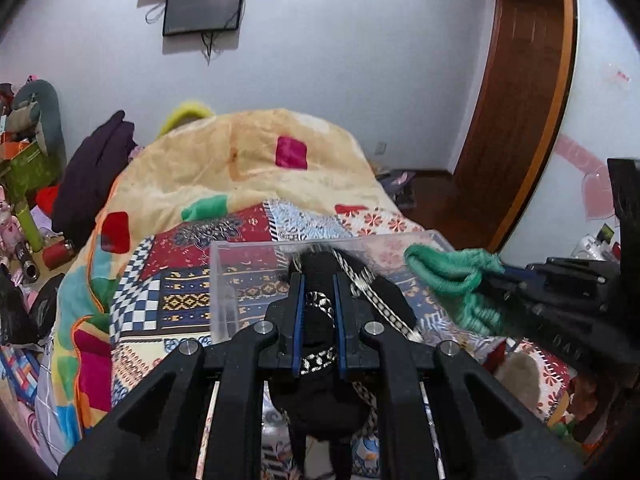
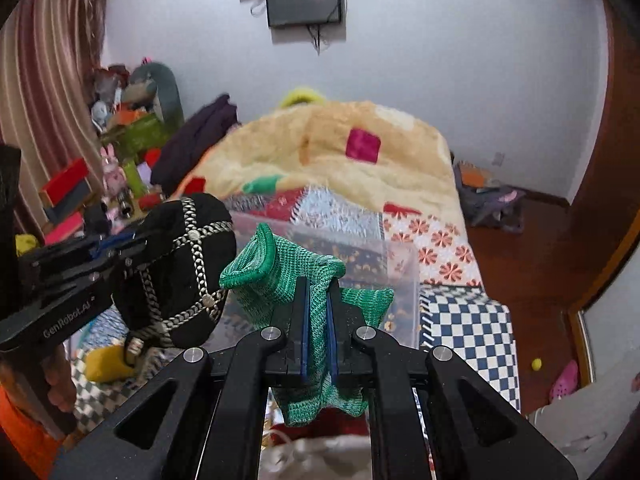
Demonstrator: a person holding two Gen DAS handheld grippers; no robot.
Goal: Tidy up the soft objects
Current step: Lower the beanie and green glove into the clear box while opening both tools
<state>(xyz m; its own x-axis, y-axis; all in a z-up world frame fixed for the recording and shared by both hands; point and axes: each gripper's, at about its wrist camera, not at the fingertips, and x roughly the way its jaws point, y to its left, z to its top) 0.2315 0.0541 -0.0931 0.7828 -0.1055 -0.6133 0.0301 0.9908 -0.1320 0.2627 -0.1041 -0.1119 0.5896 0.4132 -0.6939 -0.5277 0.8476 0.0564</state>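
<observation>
Hat (image 1: 320, 320), black with silver braid, sits pinched in the left tongs (image 1: 319, 280); the right tongs (image 2: 319, 300) clamp a green knit (image 2: 296, 280). Both hang just above the clear bin (image 1: 224, 280) on the bed (image 1: 240, 160), directly ahead, the knit over its right end.

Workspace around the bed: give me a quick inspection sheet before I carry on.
Surface: bed with patchwork cover; yellow blanket heaped at far end.
Job's things: clear box on the bed; black hat; green knit.
Clutter: toys and boxes left of the bed; clothes on the floor.
Grippers: left gripper shut on the hat; right gripper shut on the knit.
Cables: dangling below wall screen.
Surroundings: white wall, wooden door, curtain.
</observation>
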